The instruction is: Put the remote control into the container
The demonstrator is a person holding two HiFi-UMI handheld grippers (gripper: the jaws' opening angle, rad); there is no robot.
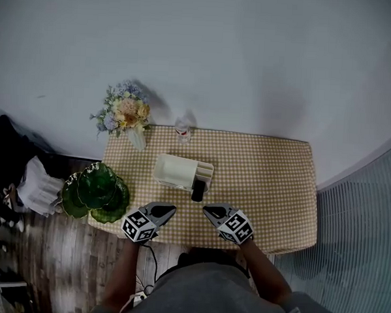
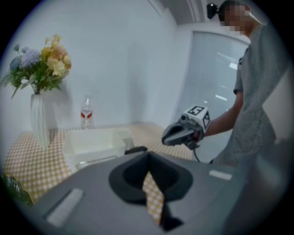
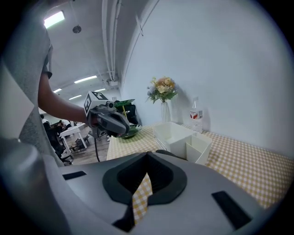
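The white container point(image 1: 179, 171) stands mid-table on the checkered cloth, with small compartments at its right end. A black remote control point(image 1: 197, 190) sits at its near right corner; I cannot tell whether it is in a compartment or leaning on it. My left gripper point(image 1: 169, 210) and right gripper point(image 1: 208, 209) hover at the near table edge, tips turned toward each other, both shut and empty. In the left gripper view the left gripper point(image 2: 149, 176) faces the container point(image 2: 94, 142) and the right gripper point(image 2: 167, 137). In the right gripper view the right gripper point(image 3: 144, 181) faces the container point(image 3: 181, 137).
A vase of flowers point(image 1: 127, 116) and a water bottle point(image 1: 183, 129) stand at the table's far edge. Green leaf-shaped dishes point(image 1: 95, 192) overhang the left front corner. The person's body is close behind the near edge.
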